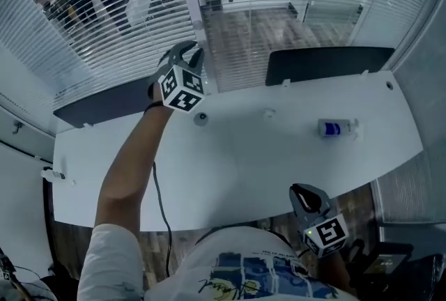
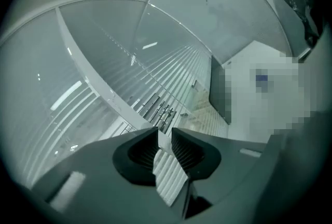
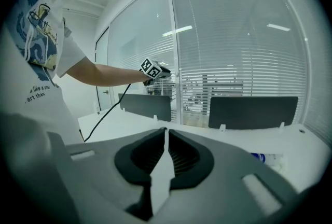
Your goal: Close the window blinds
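left gripper [image 1: 189, 52] raised against the window blinds [image 1: 139, 35], jaws narrowly apart, nothing held; right gripper [image 1: 303, 191] closed, empty, at table [image 1: 244, 160] edge.

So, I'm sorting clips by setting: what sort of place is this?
Most likely an office: a long white desk with dark divider screens along its far edge, and slatted blinds hanging behind them.

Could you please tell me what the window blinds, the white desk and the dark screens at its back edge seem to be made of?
Window blinds: thin, stiff slats, pale and slightly glossy, probably aluminium or plastic; light glints along them. Desk: smooth and white, likely laminate by its even, matte sheen. Dark screens: dull, no reflections, perhaps fabric-covered; I cannot be sure.
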Demonstrator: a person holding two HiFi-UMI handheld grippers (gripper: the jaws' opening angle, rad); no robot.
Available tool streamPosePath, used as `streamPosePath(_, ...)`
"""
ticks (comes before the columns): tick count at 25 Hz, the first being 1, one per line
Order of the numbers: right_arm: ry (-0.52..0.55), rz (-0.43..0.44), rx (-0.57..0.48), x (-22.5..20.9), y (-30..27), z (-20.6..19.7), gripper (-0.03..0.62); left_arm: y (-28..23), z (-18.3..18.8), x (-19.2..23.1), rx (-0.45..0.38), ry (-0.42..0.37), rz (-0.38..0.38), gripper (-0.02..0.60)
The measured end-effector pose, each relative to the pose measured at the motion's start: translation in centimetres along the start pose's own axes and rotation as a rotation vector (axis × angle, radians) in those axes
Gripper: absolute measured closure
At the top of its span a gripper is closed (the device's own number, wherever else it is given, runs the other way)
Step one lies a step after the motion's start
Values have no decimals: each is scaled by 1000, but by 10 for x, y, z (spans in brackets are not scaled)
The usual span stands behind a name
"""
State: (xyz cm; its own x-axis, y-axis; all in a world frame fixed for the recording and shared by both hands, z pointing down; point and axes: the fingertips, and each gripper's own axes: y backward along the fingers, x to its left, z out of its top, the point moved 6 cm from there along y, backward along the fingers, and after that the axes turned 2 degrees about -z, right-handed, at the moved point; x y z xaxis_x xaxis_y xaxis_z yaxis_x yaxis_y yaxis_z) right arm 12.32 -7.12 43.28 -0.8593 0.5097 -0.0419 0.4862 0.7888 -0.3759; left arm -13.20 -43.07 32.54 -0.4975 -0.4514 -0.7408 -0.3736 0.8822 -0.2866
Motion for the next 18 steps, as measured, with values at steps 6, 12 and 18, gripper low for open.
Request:
streamPosePath(6, -34, -74, 21, -2, 5, -6, 574, -41, -8, 15, 74, -194, 57, 502)
streamPosePath(12, -60, -121, 32, -6, 10, -11, 574, -61, -13, 20, 115, -349, 104, 458)
streamPosePath(18, -74, -130, 41, -9, 10, -15, 574, -75, -12, 22, 128, -514, 132, 445)
